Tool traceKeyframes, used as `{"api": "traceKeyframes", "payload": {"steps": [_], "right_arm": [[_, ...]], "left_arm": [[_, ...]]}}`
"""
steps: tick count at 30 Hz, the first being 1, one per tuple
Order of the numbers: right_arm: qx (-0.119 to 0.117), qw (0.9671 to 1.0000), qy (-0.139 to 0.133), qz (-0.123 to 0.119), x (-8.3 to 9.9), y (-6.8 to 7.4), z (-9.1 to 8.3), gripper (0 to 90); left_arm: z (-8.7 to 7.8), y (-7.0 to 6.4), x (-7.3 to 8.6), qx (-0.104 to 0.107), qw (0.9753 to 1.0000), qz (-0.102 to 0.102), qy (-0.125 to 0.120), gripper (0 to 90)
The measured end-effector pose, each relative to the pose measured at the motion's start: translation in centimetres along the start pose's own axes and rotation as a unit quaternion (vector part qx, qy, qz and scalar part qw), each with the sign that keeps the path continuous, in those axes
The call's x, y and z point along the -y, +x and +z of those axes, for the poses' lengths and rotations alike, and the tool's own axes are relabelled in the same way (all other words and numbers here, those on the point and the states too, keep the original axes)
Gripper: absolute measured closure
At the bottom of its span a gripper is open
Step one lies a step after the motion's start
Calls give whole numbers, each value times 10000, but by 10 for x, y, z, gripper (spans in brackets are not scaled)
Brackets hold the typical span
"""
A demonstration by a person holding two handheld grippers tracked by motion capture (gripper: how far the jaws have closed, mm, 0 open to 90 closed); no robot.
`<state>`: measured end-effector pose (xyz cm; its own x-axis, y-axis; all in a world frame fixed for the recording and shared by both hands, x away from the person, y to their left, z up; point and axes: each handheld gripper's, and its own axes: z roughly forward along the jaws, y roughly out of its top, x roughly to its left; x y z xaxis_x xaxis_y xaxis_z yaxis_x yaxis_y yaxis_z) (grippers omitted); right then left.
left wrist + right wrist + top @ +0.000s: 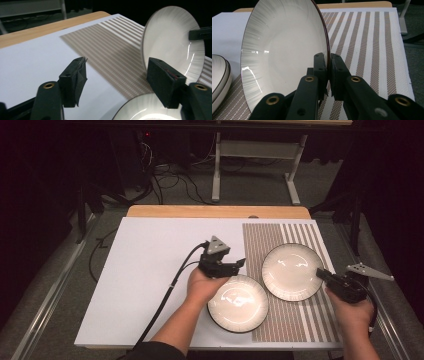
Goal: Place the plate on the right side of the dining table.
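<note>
- Two round white ceramic plates with fine grey ray lines and dark rims are in play: one I hold, the held plate (292,271), and one lying flat, the resting plate (237,303).
- My right gripper (326,276) has its jaws clenched on the held plate's rim, at the edge farthest from the resting plate; in the right gripper view the plate (287,50) stands on edge between them.
- The held plate sits over the brown-and-white striped woven mat (295,320), just beside the resting plate and beyond it.
- My left gripper (239,264) hovers at the resting plate's far rim, jaws spread wide and gripping nothing.
- The resting plate lies half on the mat, half on the white surface (150,280).
- Judging by this, one plate is lifted and secured; the resting plate is not yet gripped, so I reckon the work is near halfway.
</note>
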<state>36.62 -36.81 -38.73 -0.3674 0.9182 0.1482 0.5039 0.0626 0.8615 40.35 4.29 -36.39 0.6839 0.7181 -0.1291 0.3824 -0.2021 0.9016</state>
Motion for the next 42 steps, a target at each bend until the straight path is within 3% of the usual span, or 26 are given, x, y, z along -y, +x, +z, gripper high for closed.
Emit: {"api": "traceKeyframes", "payload": {"steps": [7,8,14,20,24,29,42], "right_arm": [[25,10000,72,45,-3,0,3,866],[35,9999,88,54,-3,1,3,866],[100,9998,176,31,-9,4,6,866],[159,9995,264,31,-13,6,10,865],[178,9993,326,83,-14,6,13,863],[147,9989,405,172,-15,3,19,860],[145,9974,641,288,-23,0,32,857]], "left_arm": [[-51,29,20,-285,9995,1,-150,241],[-63,34,25,-399,9990,5,-180,223],[-110,47,45,-714,9969,-10,-332,136],[-148,58,67,-827,9955,-84,-464,65],[-159,64,81,-923,9950,-58,-373,21],[-164,74,97,-995,9941,-225,-367,2],[-169,76,99,-857,9948,-277,-478,2]]}}
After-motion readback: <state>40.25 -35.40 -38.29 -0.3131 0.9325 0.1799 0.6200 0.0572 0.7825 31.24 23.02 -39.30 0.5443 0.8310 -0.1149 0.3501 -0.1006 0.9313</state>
